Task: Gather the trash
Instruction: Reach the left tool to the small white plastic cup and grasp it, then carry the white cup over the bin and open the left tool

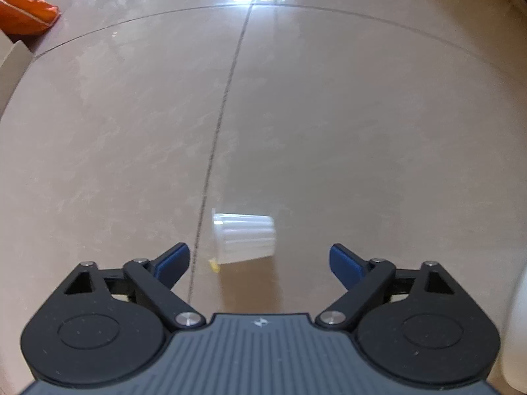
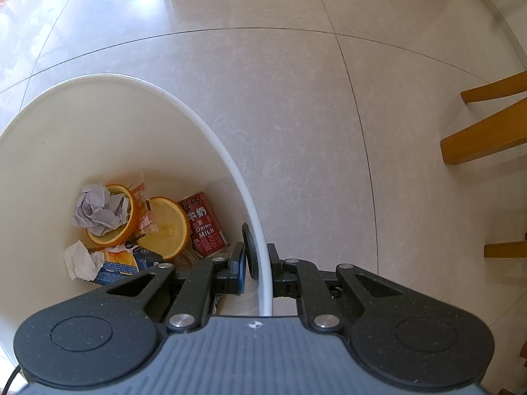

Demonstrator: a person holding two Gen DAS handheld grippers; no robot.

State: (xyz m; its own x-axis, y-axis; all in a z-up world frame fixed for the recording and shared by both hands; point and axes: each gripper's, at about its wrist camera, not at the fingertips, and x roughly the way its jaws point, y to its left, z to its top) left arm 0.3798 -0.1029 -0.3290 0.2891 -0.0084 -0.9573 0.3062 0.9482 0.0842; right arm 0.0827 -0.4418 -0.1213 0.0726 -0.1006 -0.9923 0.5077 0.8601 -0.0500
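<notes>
A clear ribbed plastic cup [image 1: 244, 239] lies on its side on the tiled floor in the left wrist view, a small yellow scrap [image 1: 214, 265] beside its rim. My left gripper [image 1: 259, 263] hovers just above and in front of it, jaws wide apart, blue pads on either side with nothing touching them. In the right wrist view my right gripper [image 2: 258, 263] is shut on the rim of the white trash bin [image 2: 210, 138], one finger inside the wall, one outside. The bin holds orange halves [image 2: 164, 227], crumpled paper [image 2: 97, 209], a red milk can [image 2: 206, 222] and wrappers.
An orange bag [image 1: 26, 14] and a cardboard edge [image 1: 11, 65] lie at the far left of the left wrist view. Part of a white object [image 1: 517, 335] shows at the right edge. Wooden furniture legs [image 2: 487, 131] stand to the right of the bin.
</notes>
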